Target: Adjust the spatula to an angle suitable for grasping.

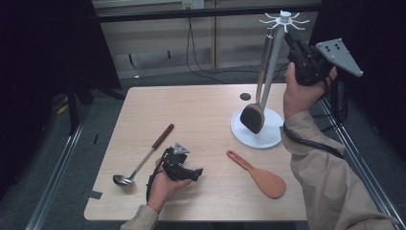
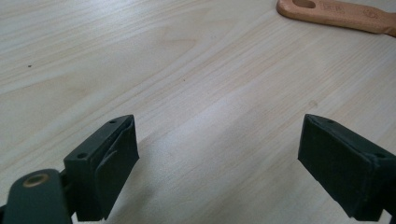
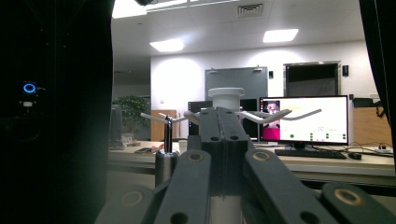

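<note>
The left hand (image 1: pixel 163 184) rests low on the near part of the surface (image 1: pixel 201 115), palm wrapped around the left gripper (image 1: pixel 191 173), which lies almost flat and points right. In the left gripper view its fingers (image 2: pixel 109 158) stand wide apart over bare wood, holding nothing. The tip of the wooden rice paddle's handle shows at the far right of that view.

The right forearm, in a beige sleeve (image 1: pixel 325 177), rises steeply from the near right corner, and the right hand (image 1: pixel 301 93) is lifted well above the surface, gripping the right gripper (image 1: pixel 291 40) beside the top of the white utensil stand (image 1: pixel 273 72). In the right gripper view its 2 fingers (image 3: pixel 224 135) are pressed together with nothing between them, just in front of the stand's hooked crown.

A dark spatula (image 1: pixel 256 108) hangs from the stand, its blade over the round base. The wooden rice paddle (image 1: pixel 261 176) lies near right of centre. A metal ladle (image 1: pixel 143 158) with a brown handle lies left of the left hand.
</note>
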The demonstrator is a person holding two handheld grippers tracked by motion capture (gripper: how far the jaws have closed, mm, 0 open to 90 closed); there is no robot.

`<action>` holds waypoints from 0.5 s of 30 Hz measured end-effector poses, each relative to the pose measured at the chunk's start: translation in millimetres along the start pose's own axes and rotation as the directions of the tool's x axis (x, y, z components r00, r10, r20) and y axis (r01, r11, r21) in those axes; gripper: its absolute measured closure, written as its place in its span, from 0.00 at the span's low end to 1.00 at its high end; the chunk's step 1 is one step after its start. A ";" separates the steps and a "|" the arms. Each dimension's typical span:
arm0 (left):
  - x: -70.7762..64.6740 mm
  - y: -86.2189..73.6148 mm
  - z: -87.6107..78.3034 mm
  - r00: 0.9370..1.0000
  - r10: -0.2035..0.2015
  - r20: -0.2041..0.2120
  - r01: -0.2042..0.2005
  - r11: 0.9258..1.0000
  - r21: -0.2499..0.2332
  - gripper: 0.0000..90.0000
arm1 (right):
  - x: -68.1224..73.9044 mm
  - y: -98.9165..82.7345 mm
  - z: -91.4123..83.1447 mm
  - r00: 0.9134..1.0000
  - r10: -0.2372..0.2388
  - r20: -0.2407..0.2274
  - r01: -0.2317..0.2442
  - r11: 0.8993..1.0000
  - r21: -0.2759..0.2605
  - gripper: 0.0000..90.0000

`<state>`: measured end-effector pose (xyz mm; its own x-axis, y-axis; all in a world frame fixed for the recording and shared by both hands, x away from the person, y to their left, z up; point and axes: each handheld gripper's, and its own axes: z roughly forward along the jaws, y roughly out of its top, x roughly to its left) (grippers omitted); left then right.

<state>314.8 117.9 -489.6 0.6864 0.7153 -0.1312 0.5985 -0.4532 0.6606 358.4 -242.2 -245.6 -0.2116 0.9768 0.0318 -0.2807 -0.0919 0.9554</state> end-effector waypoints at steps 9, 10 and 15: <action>-0.2 0.1 -0.1 1.000 -0.007 -0.002 0.007 1.000 -0.012 0.13 | 0.8 -0.1 -2.7 1.000 0.006 -0.021 -0.006 1.000 0.005 0.99; -0.2 0.1 -0.1 1.000 -0.007 -0.002 0.007 1.000 -0.012 0.13 | 0.8 -0.1 -2.7 1.000 0.006 -0.021 -0.006 1.000 0.005 0.99; -0.3 1.3 -1.3 1.000 0.003 -0.008 -0.003 1.000 -0.010 0.13 | -0.7 -1.8 -10.2 0.999 0.017 -0.037 -0.016 1.000 0.015 0.89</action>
<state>314.9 117.8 -487.8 0.6848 0.7183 -0.1227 0.5922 -0.4505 0.6680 349.5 -244.7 -250.3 -0.2505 0.9674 0.0373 -0.2629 -0.1050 0.9591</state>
